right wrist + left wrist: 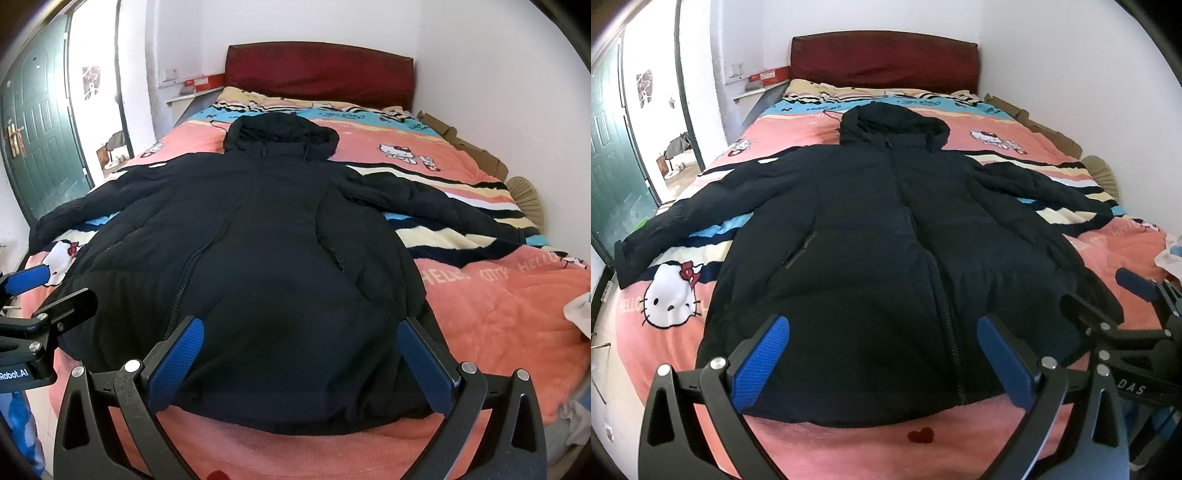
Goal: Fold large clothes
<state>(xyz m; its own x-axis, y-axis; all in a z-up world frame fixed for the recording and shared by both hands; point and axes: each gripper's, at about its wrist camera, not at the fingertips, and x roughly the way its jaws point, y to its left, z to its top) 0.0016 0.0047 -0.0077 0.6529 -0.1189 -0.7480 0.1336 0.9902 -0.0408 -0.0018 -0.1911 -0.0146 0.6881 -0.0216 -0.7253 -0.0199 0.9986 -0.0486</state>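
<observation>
**Coat spread flat, both grippers poised at the hem**

Left wrist view: black hooded coat (886,236) laid front-up on the pink cartoon bedspread (665,332), zipped, hood toward the red headboard (884,59), hem nearest the camera. Long axis running straight away from the jaws, sleeves thrown out to either side. Left gripper (882,362) over the hem near the zip line, jaws wide apart, nothing between them. Right gripper (1108,299) visible at the right edge, just beside, also apart and empty.

Right wrist view: same coat (280,240), hem again closest. Right gripper (301,365) above the hem on the pocket side, jaws spread, holding nothing. Right sleeve (454,206) stretched well off toward the wall; left sleeve (66,218) toward the green door (40,144).

Likely next: each sleeve folded inward, each taken by the gripper on its own side. No fold yet made.
</observation>
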